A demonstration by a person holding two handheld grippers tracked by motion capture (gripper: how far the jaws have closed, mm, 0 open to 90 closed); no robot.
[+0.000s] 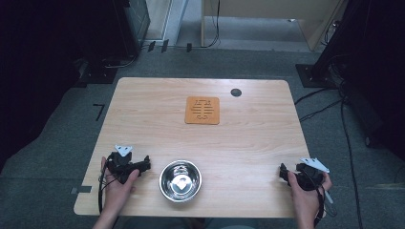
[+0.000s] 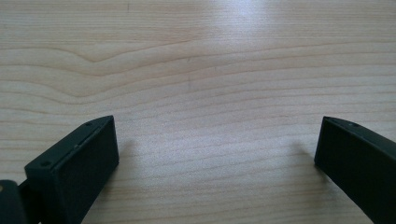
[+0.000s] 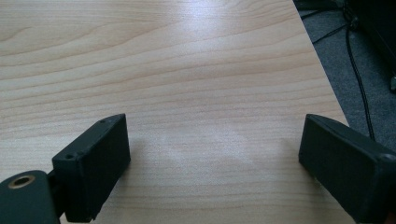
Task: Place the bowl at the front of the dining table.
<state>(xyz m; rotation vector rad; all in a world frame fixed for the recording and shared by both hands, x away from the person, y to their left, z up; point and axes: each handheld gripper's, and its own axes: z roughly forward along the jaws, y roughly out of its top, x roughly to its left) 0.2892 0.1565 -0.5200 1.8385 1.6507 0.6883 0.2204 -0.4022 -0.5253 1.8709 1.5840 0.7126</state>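
- Steel bowl (image 1: 180, 180) sits at lower centre on our table (image 1: 248, 143), between our two grippers.
- Left gripper (image 1: 143, 166) and right gripper (image 1: 282, 172): both spread wide, gripping nothing.
- Orange mat (image 1: 202, 110) lies upper centre, well apart; we cannot read its pattern.

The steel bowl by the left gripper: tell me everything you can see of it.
The steel bowl is round, shiny metal, standing upright and empty, its polished inside mirroring light. It sits on the wooden table near the front edge, just right of the left gripper, apart from it. Only the tabletop touches it.
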